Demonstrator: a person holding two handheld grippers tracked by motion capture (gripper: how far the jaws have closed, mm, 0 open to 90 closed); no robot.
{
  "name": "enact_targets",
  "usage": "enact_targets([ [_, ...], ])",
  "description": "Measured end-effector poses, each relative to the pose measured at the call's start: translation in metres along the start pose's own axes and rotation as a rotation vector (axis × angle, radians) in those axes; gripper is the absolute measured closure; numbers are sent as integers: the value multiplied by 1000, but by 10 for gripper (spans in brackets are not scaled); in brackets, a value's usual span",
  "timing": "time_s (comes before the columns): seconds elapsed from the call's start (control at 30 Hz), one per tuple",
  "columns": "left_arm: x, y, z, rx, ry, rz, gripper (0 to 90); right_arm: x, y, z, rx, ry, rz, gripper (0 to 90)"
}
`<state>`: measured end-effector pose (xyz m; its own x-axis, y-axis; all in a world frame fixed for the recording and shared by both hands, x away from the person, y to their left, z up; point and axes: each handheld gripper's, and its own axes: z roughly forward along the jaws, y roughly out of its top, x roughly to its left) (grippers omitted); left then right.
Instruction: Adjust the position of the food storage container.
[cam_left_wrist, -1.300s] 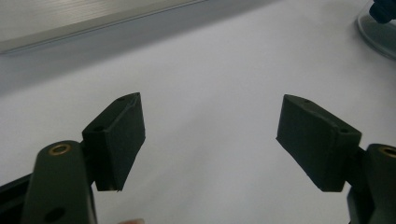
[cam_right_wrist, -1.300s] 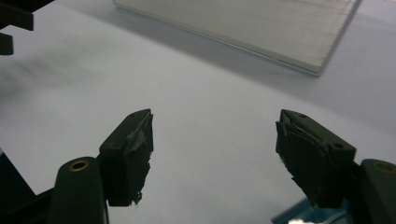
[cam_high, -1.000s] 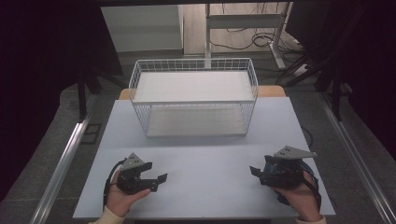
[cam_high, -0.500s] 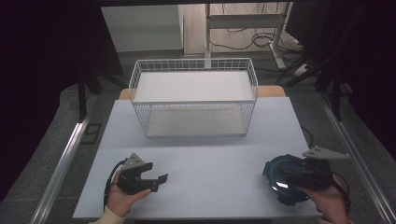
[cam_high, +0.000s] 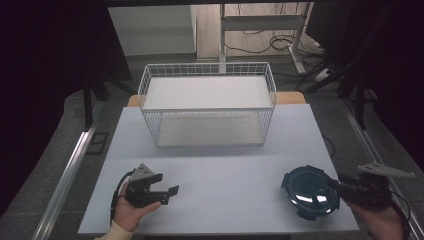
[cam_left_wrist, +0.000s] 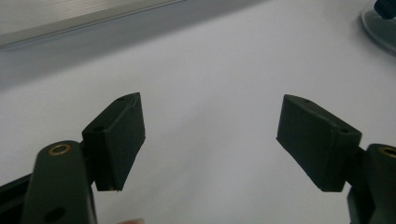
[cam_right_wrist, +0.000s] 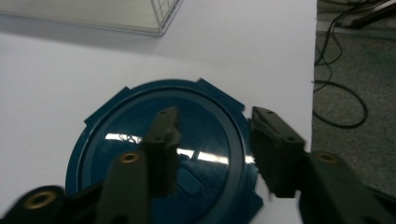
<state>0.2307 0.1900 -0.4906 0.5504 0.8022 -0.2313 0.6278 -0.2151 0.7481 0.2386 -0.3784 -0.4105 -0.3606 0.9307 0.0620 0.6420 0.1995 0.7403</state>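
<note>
A dark blue round plate (cam_high: 310, 192) with a notched rim lies flat near the table's front right corner. My right gripper (cam_high: 334, 184) reaches over its right side from beyond the table edge. In the right gripper view, the plate (cam_right_wrist: 121, 135) has one jaw over its inside and the other at its outer rim. The right gripper (cam_right_wrist: 215, 135) has just been closing; the rim is between the pads, which are not pressing on it. My left gripper (cam_high: 167, 192) rests at the front left, and the left gripper (cam_left_wrist: 210, 140) is open with nothing between its jaws.
A white wire basket (cam_high: 207, 64) with a pale liner stands at the back middle of the light grey table (cam_high: 225, 165). Cables and desk legs lie on the floor behind. The table's right edge (cam_right_wrist: 314, 56) is just beside the plate.
My right hand has slid to the right, past the table's edge, uncovering the blue plate. Its jaws stand closer together. The left hand has kept still.
</note>
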Motion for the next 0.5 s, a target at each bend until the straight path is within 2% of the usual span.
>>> enact_targets([
  [0.07,0,0,1,3,2,-2,229,-6,-4,-5,8,7,9,631],
  [0.1,0,0,2,4,2,-3,229,-11,-7,-7,22,0,12,698],
  [0.13,0,0,2,5,2,-1,229,-13,-9,-8,29,-5,14,729],
  [0.27,1,0,2,5,4,0,230,-22,-15,-9,75,-62,24,860],
  [0.37,1,0,2,7,6,-1,230,-28,-20,-6,110,-109,33,886],
  [0.43,1,0,2,9,5,0,230,-28,-25,0,155,-151,31,890],
  [0.47,1,0,2,10,5,0,230,-28,-25,0,155,-151,31,890],
  [0.5,1,0,2,11,5,1,231,-28,-27,3,180,-166,27,891],
])
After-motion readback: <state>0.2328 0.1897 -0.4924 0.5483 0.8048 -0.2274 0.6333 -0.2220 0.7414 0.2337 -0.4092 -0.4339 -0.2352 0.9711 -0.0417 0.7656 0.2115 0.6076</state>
